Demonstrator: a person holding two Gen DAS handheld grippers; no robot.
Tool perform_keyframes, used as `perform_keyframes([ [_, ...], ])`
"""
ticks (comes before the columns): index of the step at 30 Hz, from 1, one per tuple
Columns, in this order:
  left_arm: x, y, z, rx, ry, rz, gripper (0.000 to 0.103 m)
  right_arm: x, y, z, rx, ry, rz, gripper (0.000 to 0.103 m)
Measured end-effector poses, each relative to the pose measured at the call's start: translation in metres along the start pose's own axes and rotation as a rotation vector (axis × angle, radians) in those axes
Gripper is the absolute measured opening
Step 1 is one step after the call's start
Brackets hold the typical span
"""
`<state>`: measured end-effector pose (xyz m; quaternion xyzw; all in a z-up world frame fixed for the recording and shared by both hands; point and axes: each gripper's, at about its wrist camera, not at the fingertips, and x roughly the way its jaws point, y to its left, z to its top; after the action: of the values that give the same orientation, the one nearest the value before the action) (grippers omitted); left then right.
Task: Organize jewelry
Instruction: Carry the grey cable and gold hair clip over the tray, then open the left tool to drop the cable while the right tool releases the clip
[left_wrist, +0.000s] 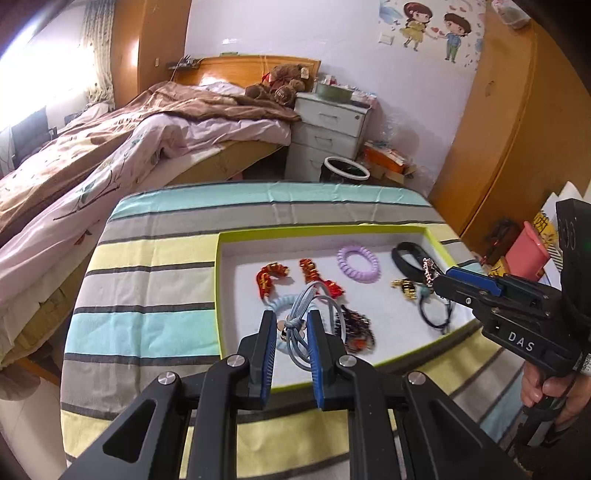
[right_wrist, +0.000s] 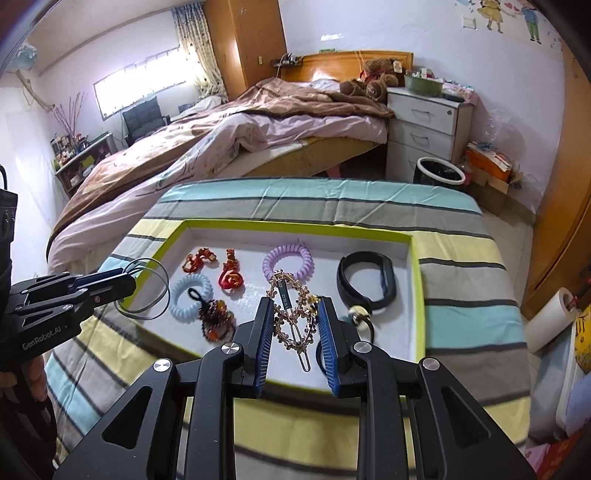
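A shallow white tray with a lime-green rim (left_wrist: 218, 295) (right_wrist: 416, 273) lies on the striped cloth. My left gripper (left_wrist: 290, 325) is shut on a grey-blue elastic hair tie (left_wrist: 301, 314), held over the tray's near left part; the tie's loops hang from it in the right wrist view (right_wrist: 147, 291). My right gripper (right_wrist: 293, 314) is shut on a gold beaded hair clip (right_wrist: 291, 314), held above the tray's near middle; it shows at the right in the left wrist view (left_wrist: 441, 280). In the tray lie a purple coil tie (right_wrist: 288, 264), a pale blue coil tie (right_wrist: 192, 297), red-gold ornaments (right_wrist: 231, 277), and a black band (right_wrist: 365, 280).
The striped cloth (right_wrist: 332, 203) covers a small table. Behind it stand a bed (right_wrist: 221, 129), a white drawer unit (right_wrist: 424, 125) and a bin (right_wrist: 439, 177). A paper roll (right_wrist: 550, 321) lies at the right. A wooden wardrobe (left_wrist: 498, 129) stands at the right.
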<state>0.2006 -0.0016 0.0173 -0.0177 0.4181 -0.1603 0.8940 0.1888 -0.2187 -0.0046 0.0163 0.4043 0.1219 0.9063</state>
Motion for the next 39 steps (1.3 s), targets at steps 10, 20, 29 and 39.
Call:
perform_keyframes([
  [10,0.033,0.013,-0.005,-0.035,0.068,0.013,0.017,0.039,-0.001,0.002,-0.031,0.075,-0.010,0.026],
  [20,0.039,0.015,-0.010,-0.044,0.086,0.007,0.017,0.045,0.005,0.002,-0.061,0.072,-0.014,0.026],
  [29,0.039,0.015,-0.009,-0.048,0.094,0.001,0.017,0.045,0.011,0.001,-0.088,0.073,-0.030,0.026],
  [39,0.039,0.012,-0.010,-0.039,0.088,-0.007,0.032,0.045,0.012,0.001,-0.100,0.070,-0.050,0.026],
])
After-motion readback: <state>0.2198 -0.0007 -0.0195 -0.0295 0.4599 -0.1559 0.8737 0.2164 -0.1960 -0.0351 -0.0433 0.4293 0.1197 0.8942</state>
